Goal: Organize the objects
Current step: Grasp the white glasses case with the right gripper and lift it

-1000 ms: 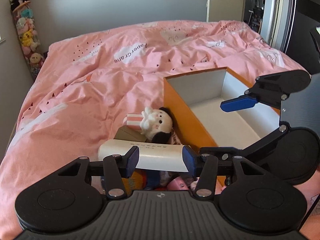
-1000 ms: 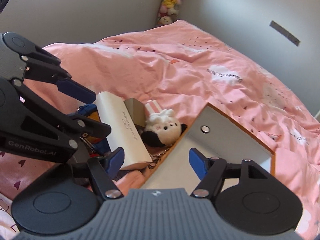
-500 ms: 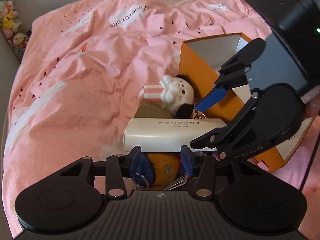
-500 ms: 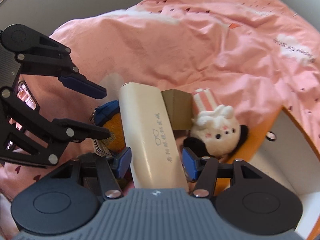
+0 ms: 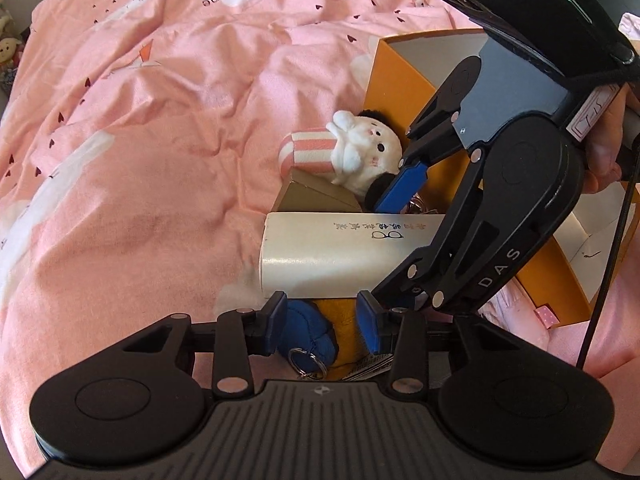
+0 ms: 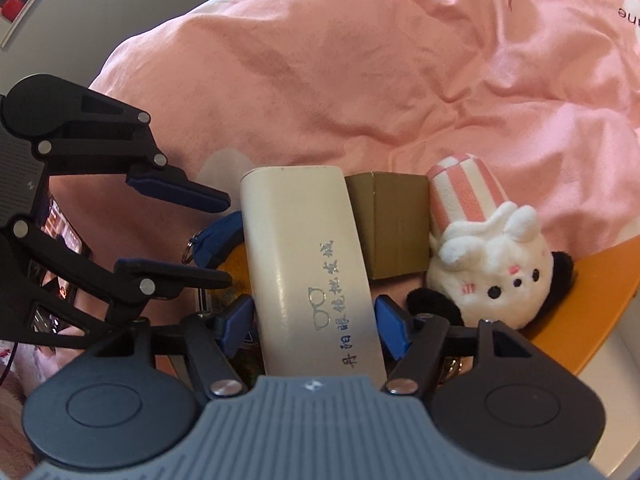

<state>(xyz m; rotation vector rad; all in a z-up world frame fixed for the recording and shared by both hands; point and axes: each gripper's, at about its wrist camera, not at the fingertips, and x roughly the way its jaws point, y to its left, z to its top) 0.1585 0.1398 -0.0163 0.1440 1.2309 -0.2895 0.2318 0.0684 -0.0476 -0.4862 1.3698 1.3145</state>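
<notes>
Bedroom in a home, work done on the bed.

Rumpled pink cotton duvet (image 5: 168,128) with white cloud patches, small dark hearts and "PaperCrane" lettering fills both views. Soft toys lie on it: a white plush bunny with pink-striped body (image 6: 486,252), a blue-and-orange plush keychain (image 5: 320,330). A stack of small stuffed animals (image 5: 9,46) stands at the far left edge. Plain grey wall (image 6: 100,12) behind the bed.

Bed, pink quilt (image 5: 168,128), creased, printed with white clouds and small dark hearts. On it lay: cream glasses case (image 6: 308,264); brown carton (image 6: 390,226); white plush toy with striped cap (image 6: 486,256); blue-and-orange plush keychain (image 5: 316,328); open orange box (image 5: 400,80).
</notes>
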